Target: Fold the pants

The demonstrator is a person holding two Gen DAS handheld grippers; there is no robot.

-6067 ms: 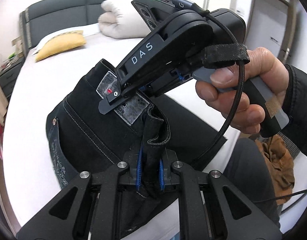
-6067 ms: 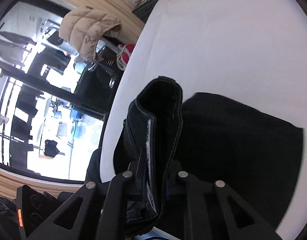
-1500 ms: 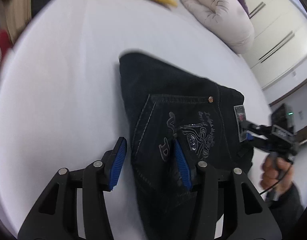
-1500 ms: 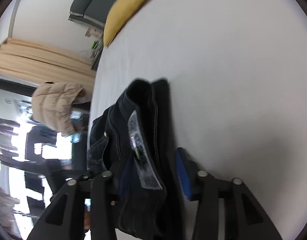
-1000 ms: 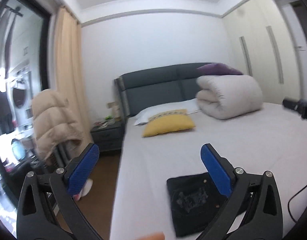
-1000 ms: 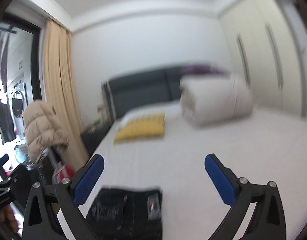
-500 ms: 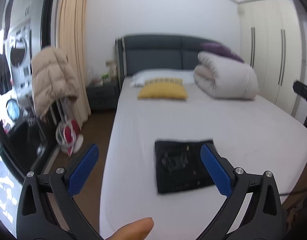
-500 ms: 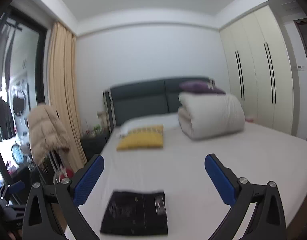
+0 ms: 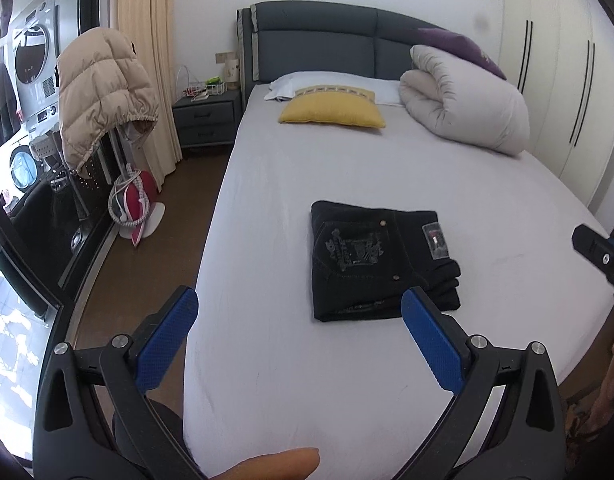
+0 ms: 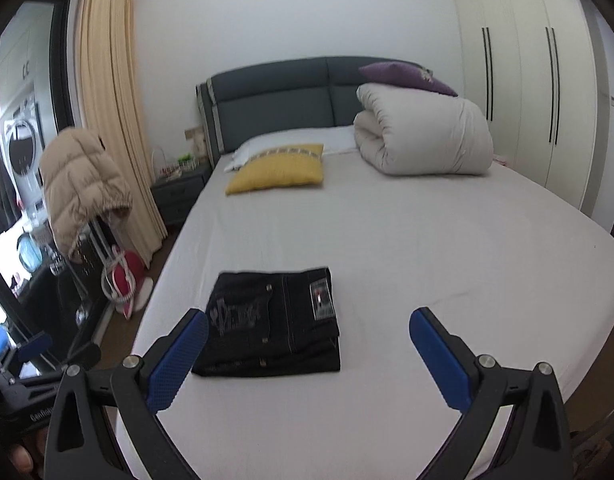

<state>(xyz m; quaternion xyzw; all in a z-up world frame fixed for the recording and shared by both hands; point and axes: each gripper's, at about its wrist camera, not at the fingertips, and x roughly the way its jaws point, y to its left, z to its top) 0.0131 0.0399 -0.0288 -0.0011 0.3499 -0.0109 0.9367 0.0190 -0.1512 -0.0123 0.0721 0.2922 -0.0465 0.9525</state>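
Note:
The black pants (image 9: 379, 262) lie folded in a flat rectangle on the white bed (image 9: 291, 168), near its foot end, back pocket embroidery and waist label facing up. They also show in the right wrist view (image 10: 273, 320). My left gripper (image 9: 299, 330) is open and empty, held back from the bed's foot edge, short of the pants. My right gripper (image 10: 307, 354) is open and empty too, also pulled back from the pants. A tip of the right gripper shows at the left wrist view's right edge (image 9: 599, 250).
A yellow pillow (image 9: 333, 108), a rolled white duvet (image 9: 463, 106) and a purple cushion (image 10: 405, 72) lie by the grey headboard (image 9: 327, 46). A nightstand (image 9: 207, 114), a beige jacket on a stand (image 9: 99, 92) and a red-white object on the floor (image 9: 135, 210) are left of the bed.
Both grippers let go of the pants and pulled back and up from the bed. Over the last second the views steadied, with the folded pants lying still on the sheet.

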